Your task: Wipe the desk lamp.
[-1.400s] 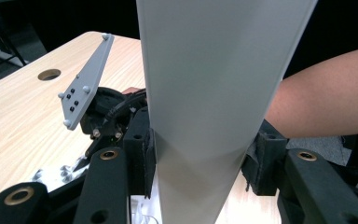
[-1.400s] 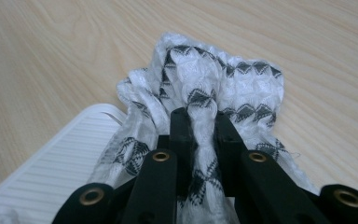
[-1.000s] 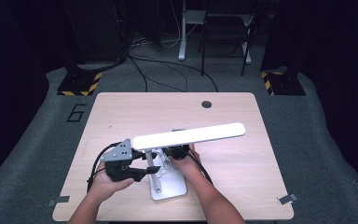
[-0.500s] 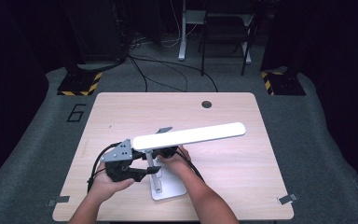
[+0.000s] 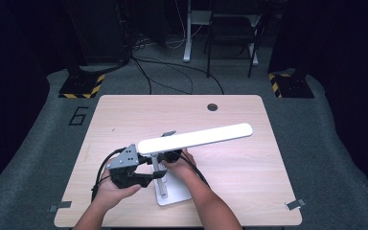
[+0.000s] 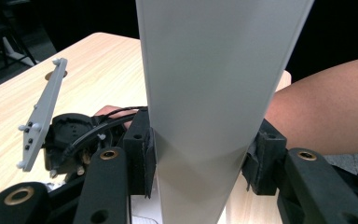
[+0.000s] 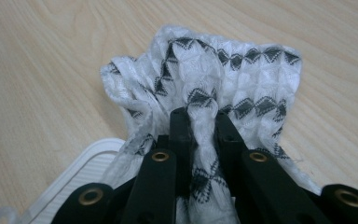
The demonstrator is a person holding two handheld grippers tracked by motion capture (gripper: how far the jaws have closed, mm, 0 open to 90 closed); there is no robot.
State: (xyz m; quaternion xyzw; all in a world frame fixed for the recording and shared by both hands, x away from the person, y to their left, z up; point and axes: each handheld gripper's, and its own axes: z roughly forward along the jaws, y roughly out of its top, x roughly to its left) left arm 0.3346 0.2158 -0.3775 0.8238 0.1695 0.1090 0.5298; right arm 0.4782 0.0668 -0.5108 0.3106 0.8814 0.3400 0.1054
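Observation:
A white desk lamp stands near the table's front edge, its long lit head [image 5: 196, 137] reaching right over its flat white base [image 5: 172, 194]. My left gripper [image 5: 154, 175] comes in from the left and is shut on the lamp's upright stem [image 5: 157, 165]. In the left gripper view both pads press the sides of this flat pale bar [image 6: 214, 93]. My right gripper [image 5: 170, 157] sits under the head, just right of the stem. It is shut on a bunched white cloth with black diamond marks [image 7: 205, 70], held low over the table beside the base's ridged edge [image 7: 88, 158].
The light wooden table [image 5: 124, 115] has a dark round cable hole [image 5: 212, 107] at the back. Cables trail from both grippers toward the front edge. Beyond the table are a dark floor, cables and stand feet with yellow-black tape [image 5: 81, 88].
My right hand with the cloth has shifted a little left, closer to the lamp's stem. The left gripper and the lamp have stayed put.

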